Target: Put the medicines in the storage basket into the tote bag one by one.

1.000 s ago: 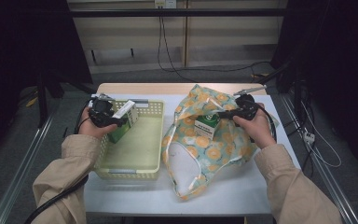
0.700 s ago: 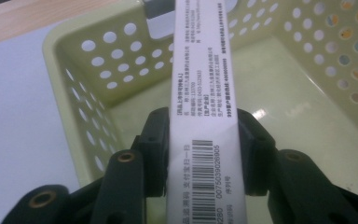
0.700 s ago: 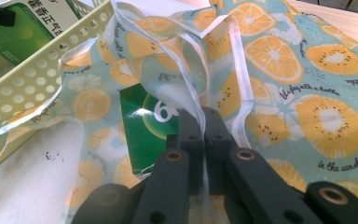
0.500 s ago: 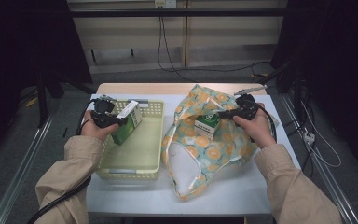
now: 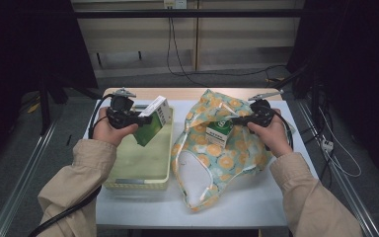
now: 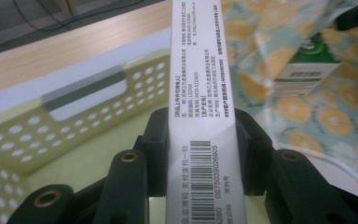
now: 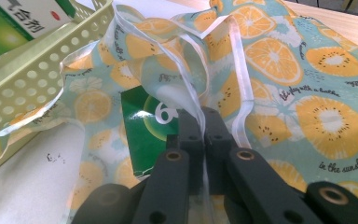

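While clamped, box [image 6: 203, 116] fills left tool [image 6: 200, 135].

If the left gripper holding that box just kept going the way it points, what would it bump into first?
Probably the fruit-print bag. The left gripper, shut on the box, points across the basket's rim toward it, though depth is hard to judge.

Looking forward and down from above the near edge of the table [image 5: 276, 197], well back, with both forearms rising from the bottom. Riding the left claw [image 6: 200, 140], pressed close against a white box [image 6: 200, 93], facing across the yellow basket [image 6: 51, 126] toward the fruit-print bag [image 6: 307, 93]. Riding the right claw [image 7: 204, 126], low and close on the same bag, basket wall at left; bag and basket shared by all three
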Motion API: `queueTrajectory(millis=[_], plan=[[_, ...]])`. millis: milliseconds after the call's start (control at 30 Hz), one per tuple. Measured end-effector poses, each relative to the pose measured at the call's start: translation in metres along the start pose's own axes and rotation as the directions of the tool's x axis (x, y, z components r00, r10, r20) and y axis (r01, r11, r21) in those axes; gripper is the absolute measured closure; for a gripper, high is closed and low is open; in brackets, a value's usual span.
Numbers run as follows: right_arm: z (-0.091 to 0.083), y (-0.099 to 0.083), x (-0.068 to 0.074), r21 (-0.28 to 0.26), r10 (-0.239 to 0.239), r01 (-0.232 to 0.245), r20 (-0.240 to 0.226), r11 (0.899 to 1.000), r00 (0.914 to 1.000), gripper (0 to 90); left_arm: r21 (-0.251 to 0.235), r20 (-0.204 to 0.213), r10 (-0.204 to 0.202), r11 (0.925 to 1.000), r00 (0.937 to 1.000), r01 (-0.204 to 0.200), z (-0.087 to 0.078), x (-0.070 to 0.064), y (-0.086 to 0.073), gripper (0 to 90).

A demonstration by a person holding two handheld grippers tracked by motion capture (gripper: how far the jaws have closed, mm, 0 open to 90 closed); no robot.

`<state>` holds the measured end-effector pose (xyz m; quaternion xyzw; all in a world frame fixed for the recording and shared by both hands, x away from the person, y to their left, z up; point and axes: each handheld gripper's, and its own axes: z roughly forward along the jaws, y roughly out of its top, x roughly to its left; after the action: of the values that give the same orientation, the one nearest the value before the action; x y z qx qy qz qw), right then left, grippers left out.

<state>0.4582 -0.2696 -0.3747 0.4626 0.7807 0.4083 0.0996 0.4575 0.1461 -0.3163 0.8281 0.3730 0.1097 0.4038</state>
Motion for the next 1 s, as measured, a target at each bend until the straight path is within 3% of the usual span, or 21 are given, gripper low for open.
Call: queueTrajectory(millis=[167,267,733,1000], plan=[[0.0,0.0,0.0,-0.002,-0.002,0.002,-0.001,1.0,1.0,89.1,-0.015,0.064,0.064,0.9979,0.9959,-0.063,-0.001,-0.027,0.014,62.6],[-0.001,0.0,0.0,0.0,-0.001,0.001,-0.002,1.0,1.0,89.1,-0.026,0.094,0.101,0.9948,0.9904,-0.099,0.002,-0.042,0.02,62.6],[-0.005,0.001,-0.002,-0.011,0.004,-0.004,-0.004,1.0,1.0,89.1,0.004,0.203,0.16,0.9863,0.966,-0.165,0.037,-0.093,0.019,62.6],[-0.006,0.001,-0.001,-0.014,0.002,-0.002,-0.002,1.0,1.0,89.1,0.04,0.254,0.201,0.975,0.9461,-0.218,0.061,-0.121,0.014,62.6]])
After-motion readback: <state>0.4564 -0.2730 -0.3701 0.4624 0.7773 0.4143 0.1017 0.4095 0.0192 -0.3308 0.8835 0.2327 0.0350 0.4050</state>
